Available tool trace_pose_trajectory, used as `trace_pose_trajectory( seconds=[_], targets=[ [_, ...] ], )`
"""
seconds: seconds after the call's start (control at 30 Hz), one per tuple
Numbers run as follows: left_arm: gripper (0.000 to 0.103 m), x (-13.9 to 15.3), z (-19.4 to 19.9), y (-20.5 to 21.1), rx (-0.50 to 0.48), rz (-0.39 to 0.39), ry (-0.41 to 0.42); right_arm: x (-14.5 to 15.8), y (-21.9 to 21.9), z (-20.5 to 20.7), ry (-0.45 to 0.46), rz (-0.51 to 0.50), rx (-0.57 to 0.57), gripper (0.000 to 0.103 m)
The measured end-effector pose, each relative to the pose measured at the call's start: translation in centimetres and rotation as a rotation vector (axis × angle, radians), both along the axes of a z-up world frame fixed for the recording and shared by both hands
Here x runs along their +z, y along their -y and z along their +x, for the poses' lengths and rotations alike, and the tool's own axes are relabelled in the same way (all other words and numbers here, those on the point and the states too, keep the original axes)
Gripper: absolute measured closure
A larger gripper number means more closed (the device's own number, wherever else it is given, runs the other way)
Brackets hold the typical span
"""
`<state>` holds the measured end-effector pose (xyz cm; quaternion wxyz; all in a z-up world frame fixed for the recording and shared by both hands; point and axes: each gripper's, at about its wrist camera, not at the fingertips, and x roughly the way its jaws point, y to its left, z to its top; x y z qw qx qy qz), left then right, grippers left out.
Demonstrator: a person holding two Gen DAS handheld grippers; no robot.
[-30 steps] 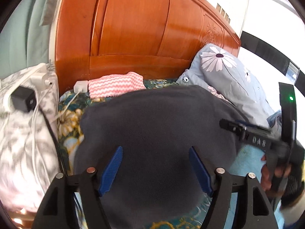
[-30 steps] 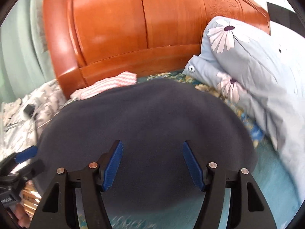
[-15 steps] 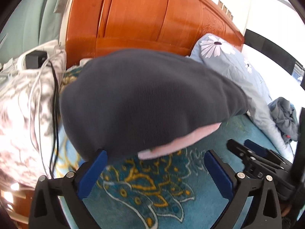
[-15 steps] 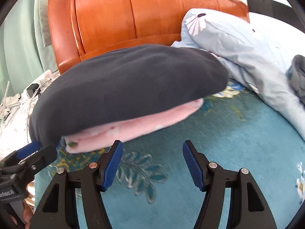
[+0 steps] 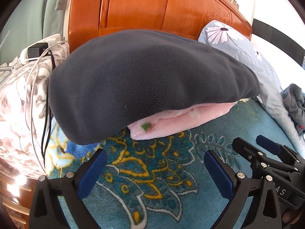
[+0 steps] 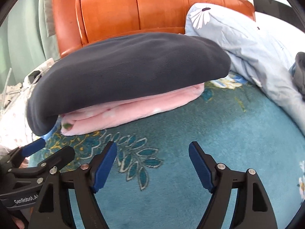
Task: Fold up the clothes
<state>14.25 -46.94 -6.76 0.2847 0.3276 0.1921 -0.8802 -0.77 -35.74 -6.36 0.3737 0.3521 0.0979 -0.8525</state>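
A folded dark grey fleece garment (image 5: 148, 84) lies on top of a folded pink fleece garment (image 5: 183, 120) on the teal patterned bedspread (image 5: 152, 181). The stack also shows in the right wrist view, grey (image 6: 129, 66) over pink (image 6: 133, 110). My left gripper (image 5: 154, 164) is open and empty, just in front of the stack. My right gripper (image 6: 152, 156) is open and empty, also in front of the stack. Each gripper appears in the other's view, the right one (image 5: 266, 152) at lower right, the left one (image 6: 43, 152) at lower left.
An orange wooden headboard (image 5: 152, 9) stands behind the stack. A light blue flowered pillow (image 5: 247, 49) lies to the right, with crumpled grey clothing (image 5: 295, 101) beyond it. A floral cushion with a charger and cables (image 5: 36, 51) lies to the left.
Both grippers have drawn back from the grey garment, which now lies on the pink one. The stack has become fully visible, with bedspread showing between the jaws.
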Motion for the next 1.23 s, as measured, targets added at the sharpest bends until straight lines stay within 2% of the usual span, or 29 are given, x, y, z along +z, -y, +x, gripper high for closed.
trace_pose_trajectory(
  seconds=[0.17,0.33,0.47,0.6,0.77,0.97,1.1,1.23],
  targets=[
    [0.000,0.2,0.6,0.1,0.045,-0.008,-0.001,0.2,-0.7,-0.3,0.022,-0.038,-0.019,0.011],
    [0.000,1.1,1.5,-0.5,0.103,-0.078,-0.016,0.9,-0.9,0.1,0.000,-0.051,-0.020,0.000],
    [0.000,2.0,2.3,-1.1,0.119,-0.108,-0.054,2.2,-1.1,0.9,-0.028,-0.083,0.010,0.000],
    [0.000,2.7,2.4,-1.4,0.128,-0.113,-0.053,3.1,-1.2,1.6,-0.081,-0.077,0.009,0.000],
    [0.000,3.4,1.7,-1.6,0.134,-0.110,-0.038,3.7,-1.6,1.7,-0.086,-0.079,0.002,0.000],
    [0.000,3.3,1.0,-3.0,0.182,-0.217,0.029,4.0,-1.4,2.1,-0.135,-0.031,-0.009,0.000],
    [0.000,2.8,1.3,-2.8,0.182,-0.191,0.020,3.7,-1.4,1.8,-0.108,-0.028,0.003,0.000],
    [0.000,2.6,1.3,-2.7,0.182,-0.191,0.017,3.7,-1.4,1.9,-0.122,-0.016,0.002,0.000]
  ],
)
